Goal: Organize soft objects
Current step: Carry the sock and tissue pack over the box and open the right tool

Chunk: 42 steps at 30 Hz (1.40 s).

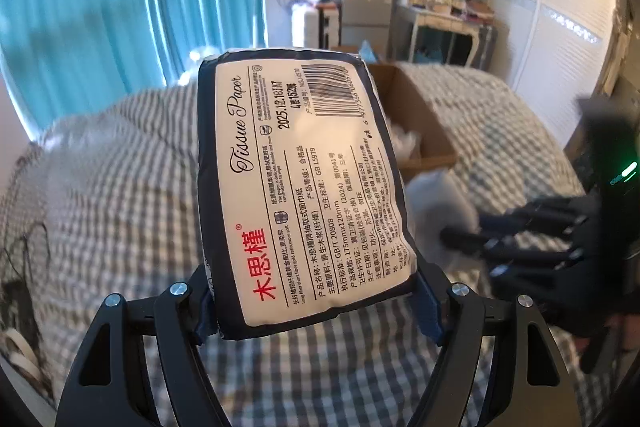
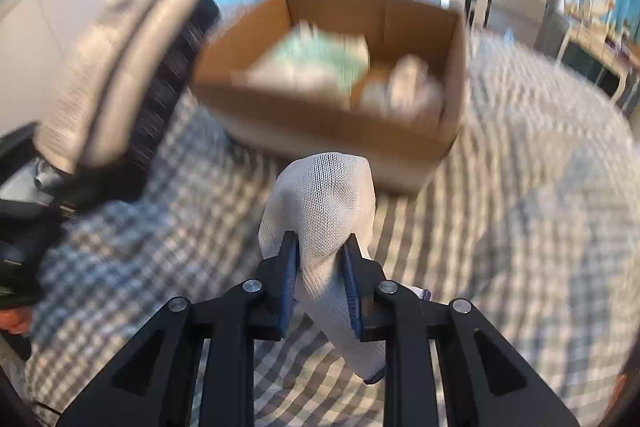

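Above checkered bedspread (image 1: 100, 195), short of cardboard box (image 2: 332, 83).
Left gripper (image 1: 316, 301) clamped on tissue pack (image 1: 296, 187), long axis pointing away toward box; right gripper (image 2: 322, 279) pinching white mesh sock (image 2: 324, 211), lengthwise upright.

"Tissue Paper", "木思槿", "2025.12.18" on tissue pack (image 1: 304, 187)

The left gripper (image 1: 318, 301) clamps the near end of a tissue paper pack (image 1: 298, 187), its blue-padded fingers (image 1: 430, 311) pressed against both sides. The pack's label faces the camera, above the checked bed cover (image 1: 120, 195). Beyond the pack, an open cardboard box (image 1: 420, 123) sits on the bed. Right of the pack, the blurred right gripper (image 1: 532, 239) holds something white.
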{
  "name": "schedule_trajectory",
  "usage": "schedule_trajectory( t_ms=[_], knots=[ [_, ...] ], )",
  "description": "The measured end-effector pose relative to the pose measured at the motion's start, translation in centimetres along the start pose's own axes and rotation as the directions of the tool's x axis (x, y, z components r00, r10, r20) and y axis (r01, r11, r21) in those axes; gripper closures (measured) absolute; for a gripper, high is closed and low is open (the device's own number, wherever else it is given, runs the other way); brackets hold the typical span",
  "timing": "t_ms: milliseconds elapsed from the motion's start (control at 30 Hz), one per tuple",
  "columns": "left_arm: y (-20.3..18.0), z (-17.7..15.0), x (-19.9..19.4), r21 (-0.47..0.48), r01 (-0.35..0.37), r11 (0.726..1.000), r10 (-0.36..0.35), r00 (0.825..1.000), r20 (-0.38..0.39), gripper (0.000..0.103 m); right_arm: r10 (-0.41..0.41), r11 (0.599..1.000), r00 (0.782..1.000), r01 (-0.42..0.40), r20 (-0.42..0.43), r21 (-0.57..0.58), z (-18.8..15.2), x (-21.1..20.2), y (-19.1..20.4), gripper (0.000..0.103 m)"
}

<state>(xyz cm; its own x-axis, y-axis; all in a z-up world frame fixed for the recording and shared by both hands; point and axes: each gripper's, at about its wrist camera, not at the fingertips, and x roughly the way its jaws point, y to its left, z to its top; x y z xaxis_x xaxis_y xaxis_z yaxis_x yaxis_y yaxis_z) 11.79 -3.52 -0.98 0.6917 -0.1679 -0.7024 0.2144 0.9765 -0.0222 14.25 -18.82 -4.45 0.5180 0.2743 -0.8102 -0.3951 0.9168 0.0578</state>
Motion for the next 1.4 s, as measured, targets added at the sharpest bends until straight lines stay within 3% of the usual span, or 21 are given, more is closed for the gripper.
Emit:
schedule_trajectory(
  t_ms=[133,233,433,567,733,833,967,1133,1233,1300,1400],
  knots=[
    [0.3,3.1,-1.1,0.007,-0.014,1.000,0.013,0.998,0.067,0.028,-0.024,1.000,0.989,0.025,0.145,0.001,4.5,-5.2,-0.1,0.082],
    [0.2,5.5,-1.2,0.019,-0.020,1.000,0.018,0.994,0.105,0.028,-0.046,0.999,0.968,0.044,0.248,0.013,8.0,-8.8,-0.4,0.082],
    [0.8,9.5,1.5,0.007,-0.004,1.000,0.003,0.993,0.114,0.028,-0.058,0.997,0.943,0.037,0.329,0.069,13.2,-9.8,-1.5,0.082],
    [1.0,11.3,4.9,0.000,-0.004,1.000,0.004,0.996,0.090,0.028,-0.061,0.996,0.943,0.035,0.328,0.084,16.1,-8.2,-2.3,0.082],
    [0.8,11.4,10.0,0.013,0.020,1.000,-0.020,0.999,0.028,0.028,-0.067,0.990,0.953,0.027,0.295,0.138,17.5,-2.8,-4.0,0.082],
    [0.6,11.0,12.6,0.029,0.000,1.000,0.001,1.000,-0.011,0.028,-0.060,0.985,0.966,0.017,0.251,0.169,17.6,0.6,-5.4,0.082],
    [1.3,10.0,15.4,-0.020,0.037,0.999,-0.039,0.993,-0.109,0.028,-0.053,0.981,0.979,0.014,0.199,0.193,17.2,5.2,-6.8,0.082],
    [1.3,9.1,16.5,-0.038,0.020,0.999,-0.026,0.985,-0.170,0.022,-0.033,0.976,0.991,0.004,0.133,0.216,17.0,9.4,-8.2,0.081],
    [0.2,9.3,16.5,-0.030,0.020,0.999,-0.025,0.982,-0.185,0.018,-0.046,0.973,0.993,0.020,0.108,0.229,16.7,9.9,-8.2,0.071],
    [-0.1,9.0,16.0,-0.033,0.012,0.999,-0.018,0.982,-0.187,0.018,-0.051,0.968,0.992,0.022,0.112,0.249,16.7,9.2,-8.3,0.039],
    [0.0,8.8,15.1,-0.047,0.002,0.999,-0.011,0.982,-0.187,0.018,-0.078,0.962,0.982,0.029,0.172,0.270,16.6,6.3,-8.4,0.034]
  ],
)
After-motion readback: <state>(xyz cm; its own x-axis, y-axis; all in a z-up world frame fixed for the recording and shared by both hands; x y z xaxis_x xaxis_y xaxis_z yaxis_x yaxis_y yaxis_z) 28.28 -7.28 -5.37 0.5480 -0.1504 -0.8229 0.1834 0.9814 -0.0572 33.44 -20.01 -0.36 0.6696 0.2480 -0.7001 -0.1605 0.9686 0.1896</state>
